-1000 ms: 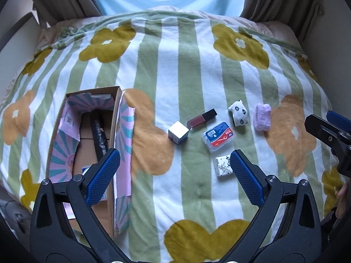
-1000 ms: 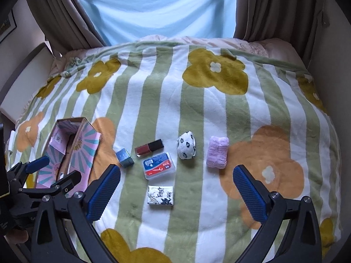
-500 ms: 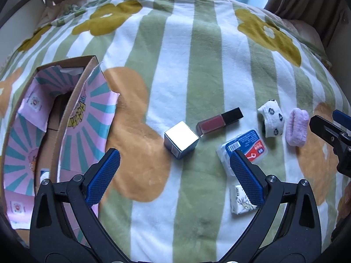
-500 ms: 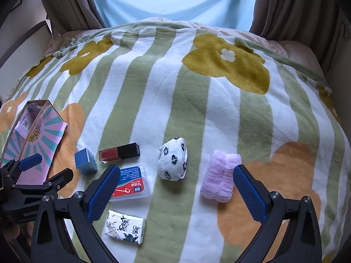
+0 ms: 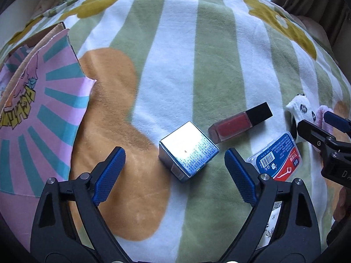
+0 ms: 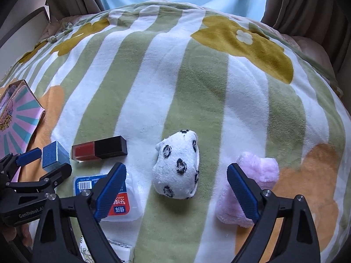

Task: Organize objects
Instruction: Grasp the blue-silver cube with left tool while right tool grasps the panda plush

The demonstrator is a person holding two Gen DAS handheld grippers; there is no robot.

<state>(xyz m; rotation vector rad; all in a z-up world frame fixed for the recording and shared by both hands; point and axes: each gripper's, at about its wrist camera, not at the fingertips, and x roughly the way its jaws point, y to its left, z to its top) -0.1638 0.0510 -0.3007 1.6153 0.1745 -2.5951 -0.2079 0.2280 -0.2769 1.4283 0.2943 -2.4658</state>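
Note:
My left gripper (image 5: 174, 161) is open, its jaws on either side of a shiny silver-blue cube box (image 5: 188, 151) on the blanket. A red lip-gloss tube with a black cap (image 5: 241, 122) lies just beyond it, and a floss-pick case (image 5: 277, 161) to the right. My right gripper (image 6: 176, 176) is open around a white rolled sock with black spots (image 6: 177, 171). A pink fluffy sock roll (image 6: 256, 175) lies at its right jaw. The right wrist view also shows the cube (image 6: 54, 155), the tube (image 6: 99, 150) and the case (image 6: 118, 199).
An open cardboard box with pink and teal flaps (image 5: 33, 100) stands at the left. A floral-patterned packet (image 6: 118, 252) lies near the bottom edge. The striped flower blanket (image 6: 197, 76) covers the bed, with curtains (image 6: 307, 4) behind.
Both grippers have moved forward and down. The left one has closed in on the cube box, the right one on the spotted sock. Both stayed open.

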